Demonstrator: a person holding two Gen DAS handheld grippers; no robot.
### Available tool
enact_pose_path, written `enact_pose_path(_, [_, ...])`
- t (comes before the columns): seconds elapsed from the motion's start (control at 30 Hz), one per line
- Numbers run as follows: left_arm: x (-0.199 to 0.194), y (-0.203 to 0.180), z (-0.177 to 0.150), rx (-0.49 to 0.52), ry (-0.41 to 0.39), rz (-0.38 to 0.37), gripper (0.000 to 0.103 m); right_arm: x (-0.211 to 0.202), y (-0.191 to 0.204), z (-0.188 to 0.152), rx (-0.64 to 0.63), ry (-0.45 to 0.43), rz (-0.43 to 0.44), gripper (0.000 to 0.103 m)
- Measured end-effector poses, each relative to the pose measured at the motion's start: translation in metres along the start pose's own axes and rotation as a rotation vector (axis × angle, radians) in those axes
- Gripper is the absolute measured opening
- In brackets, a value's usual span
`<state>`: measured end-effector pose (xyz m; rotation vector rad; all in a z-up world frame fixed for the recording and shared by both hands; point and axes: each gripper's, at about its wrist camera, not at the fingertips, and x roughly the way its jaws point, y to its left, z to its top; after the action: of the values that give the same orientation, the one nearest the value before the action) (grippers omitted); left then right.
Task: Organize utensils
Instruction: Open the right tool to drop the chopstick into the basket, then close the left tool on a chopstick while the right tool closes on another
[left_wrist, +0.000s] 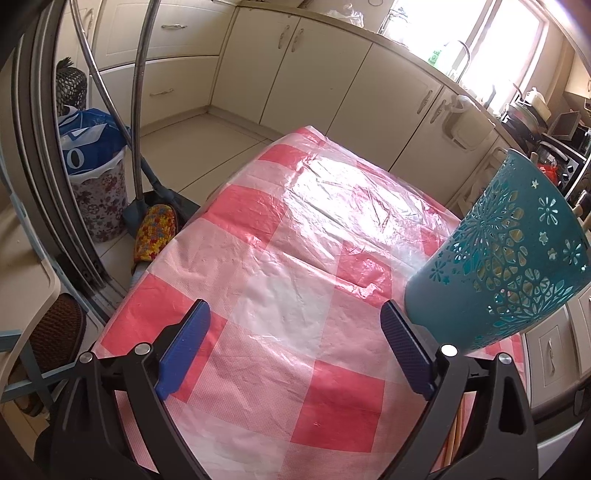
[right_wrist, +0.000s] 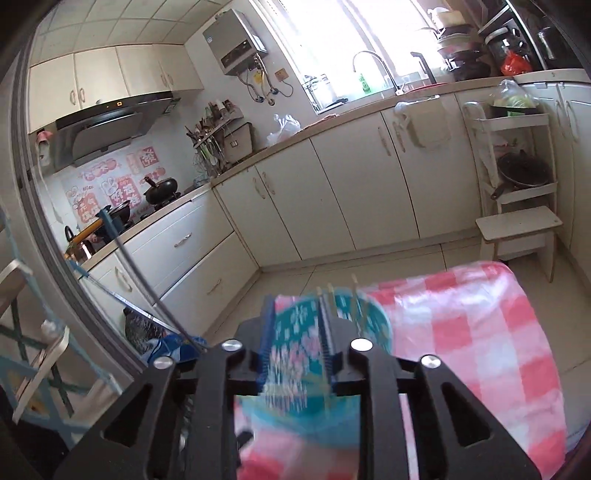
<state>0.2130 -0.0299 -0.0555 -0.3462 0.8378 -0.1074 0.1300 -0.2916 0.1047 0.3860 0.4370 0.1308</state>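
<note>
Nearest in the left wrist view, the left gripper (left_wrist: 295, 347) hovers over the table (left_wrist: 258, 332), its blue fingers (left_wrist: 183, 350) set wide apart with nothing between them, only red-and-white checked plastic cloth below.

Just beside its right finger stands the teal utensil holder (left_wrist: 506, 254), a perforated plastic cup with cut-out flower patterns. It sits at the right side of the table, near that edge. Its long axis runs from base to rim; here it appears to lean up and to the right, though the fisheye lens may exaggerate that. Pale sticks, probably chopsticks, show through its holes.

In the right wrist view, the right gripper (right_wrist: 295, 332) sits above and close behind the same holder (right_wrist: 295, 354), which is blurred. Its fingers (right_wrist: 266, 332) stand a little apart, one at the holder's left side and one over its mouth. Whether the pads press the wall cannot be told. Thin stick tips (right_wrist: 330, 291) rise from the holder's far rim, pointing up and away.

The risks, as a judgement: the holder looks light and top-heavy, so a finger catching its rim or the sticks could tip it off the nearby edge, and the slick cloth would let it slide.

Farther off are cream kitchen cabinets (right_wrist: 332, 184) and a bright window.
</note>
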Motion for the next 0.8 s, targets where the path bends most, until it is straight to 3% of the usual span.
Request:
enact_pose_path(0.17, [-0.013,0.004,-0.004,-0.001,0.004,0.021,0.09,-0.075,-0.027,-0.085,0.058,0.104,-0.059,0.035])
enact_pose_path(0.3, [-0.062,0.01,-0.023,0.018,-0.006,-0.011,0.09,-0.115,-0.06,-0.139,0.163,0.193,-0.157,0.034])
enact_pose_path(0.37, [-0.088,0.009,-0.024,0.046,-0.008,-0.027,0.09,-0.126,-0.068,-0.133,0.249,0.15,-0.096,0.034])
enact_pose_path(0.43, [-0.114,0.008,-0.018,0.053,-0.015,-0.058,0.09,-0.131,-0.06,-0.126,0.211,0.105,-0.098,0.035])
enact_pose_path(0.6, [-0.175,-0.002,0.001,0.136,-0.061,-0.135,0.092,-0.12,-0.049,-0.129,0.182,0.169,-0.065,0.035])
enact_pose_path(0.8, [-0.196,-0.017,0.008,0.223,-0.044,-0.163,0.093,-0.113,-0.053,-0.131,0.204,0.209,-0.087,0.037])
